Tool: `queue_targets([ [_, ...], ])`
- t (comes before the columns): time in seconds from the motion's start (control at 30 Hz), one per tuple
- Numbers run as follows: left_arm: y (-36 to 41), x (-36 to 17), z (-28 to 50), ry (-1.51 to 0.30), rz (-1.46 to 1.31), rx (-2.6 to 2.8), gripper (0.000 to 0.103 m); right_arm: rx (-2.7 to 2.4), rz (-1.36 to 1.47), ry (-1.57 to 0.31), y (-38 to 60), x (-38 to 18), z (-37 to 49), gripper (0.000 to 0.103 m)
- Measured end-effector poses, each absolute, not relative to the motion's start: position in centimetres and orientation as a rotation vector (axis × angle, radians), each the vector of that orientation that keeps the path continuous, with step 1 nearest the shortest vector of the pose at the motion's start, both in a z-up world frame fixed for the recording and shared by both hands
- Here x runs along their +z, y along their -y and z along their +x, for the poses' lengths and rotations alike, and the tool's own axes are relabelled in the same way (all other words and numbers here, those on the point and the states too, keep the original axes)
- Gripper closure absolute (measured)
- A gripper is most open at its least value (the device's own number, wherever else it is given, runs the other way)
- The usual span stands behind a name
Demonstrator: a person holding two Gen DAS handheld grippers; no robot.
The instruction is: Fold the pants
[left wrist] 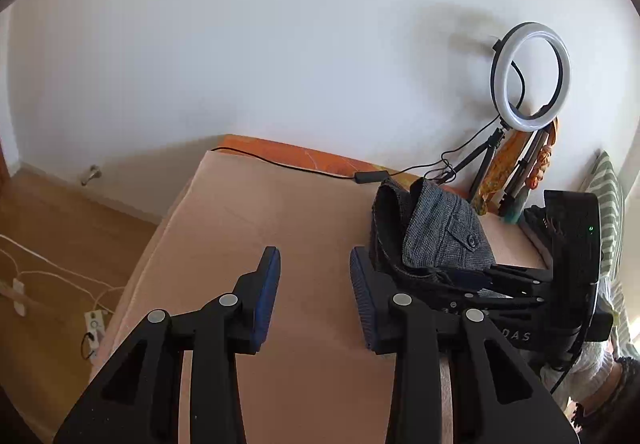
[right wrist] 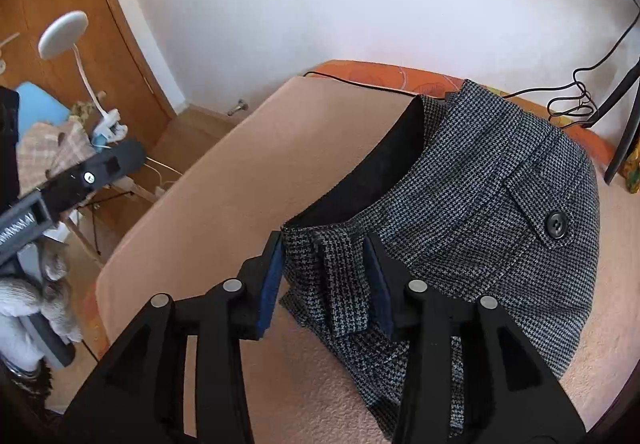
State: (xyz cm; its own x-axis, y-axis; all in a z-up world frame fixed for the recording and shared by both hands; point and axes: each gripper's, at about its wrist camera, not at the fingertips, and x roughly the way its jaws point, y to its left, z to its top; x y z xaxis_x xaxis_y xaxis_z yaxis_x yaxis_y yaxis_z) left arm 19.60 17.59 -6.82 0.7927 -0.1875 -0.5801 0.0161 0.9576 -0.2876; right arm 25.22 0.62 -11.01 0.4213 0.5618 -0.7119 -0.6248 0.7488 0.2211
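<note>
The grey houndstooth pants (right wrist: 500, 204) lie bunched on the peach bed cover (right wrist: 220, 184), folded over, with the black lining showing and a buttoned pocket flap on top. My right gripper (right wrist: 326, 256) is open at the near edge of the pants. The waistband with a belt loop lies loose between its blue pads (right wrist: 272, 284). In the left wrist view the pants (left wrist: 440, 236) sit to the right. My left gripper (left wrist: 314, 264) hangs open over bare cover beside them, with nothing between its fingers.
A ring light (left wrist: 532, 76) on a tripod stands at the back right by the wall, and its black cable (left wrist: 280, 162) runs along the bed's far edge. A power strip (left wrist: 94, 324) lies on the wooden floor to the left. A white desk lamp (right wrist: 64, 32) stands beyond the bed.
</note>
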Motion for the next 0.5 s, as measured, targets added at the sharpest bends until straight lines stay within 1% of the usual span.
queue_targets([
  [0.03,-17.1,-7.0,19.6,-0.659,-0.283,-0.126,0.069,0.77,-0.043,-0.855,0.1,-10.4,25.0,0.044],
  [0.07,-16.7,-7.2,19.6,-0.671,-0.294,-0.144,0.068,0.787,-0.013,-0.849,1.0,-9.9,24.9,0.041],
  [0.13,-16.0,-7.6,19.6,-0.695,-0.333,-0.171,0.055,0.809,0.038,-0.834,2.8,-8.8,24.5,0.04],
  [0.2,-15.5,-7.9,19.5,-0.711,-0.394,-0.201,0.05,0.8,0.082,-0.834,4.7,-8.1,24.3,0.04],
  [0.3,-14.6,-8.5,19.5,-0.763,-0.47,-0.269,0.05,0.762,0.117,-0.831,7.9,-7.6,24.2,0.039],
  [0.37,-13.8,-8.8,19.4,-0.797,-0.488,-0.282,0.05,0.73,0.129,-0.832,10.0,-7.4,24.1,0.036],
  [0.43,-13.3,-9.2,19.3,-0.827,-0.531,-0.284,0.05,0.699,0.148,-0.838,12.2,-7.4,24.4,0.03],
  [0.5,-13.4,-9.9,19.3,-0.855,-0.64,-0.291,0.049,0.673,0.168,-0.849,13.9,-7.5,24.9,0.026],
])
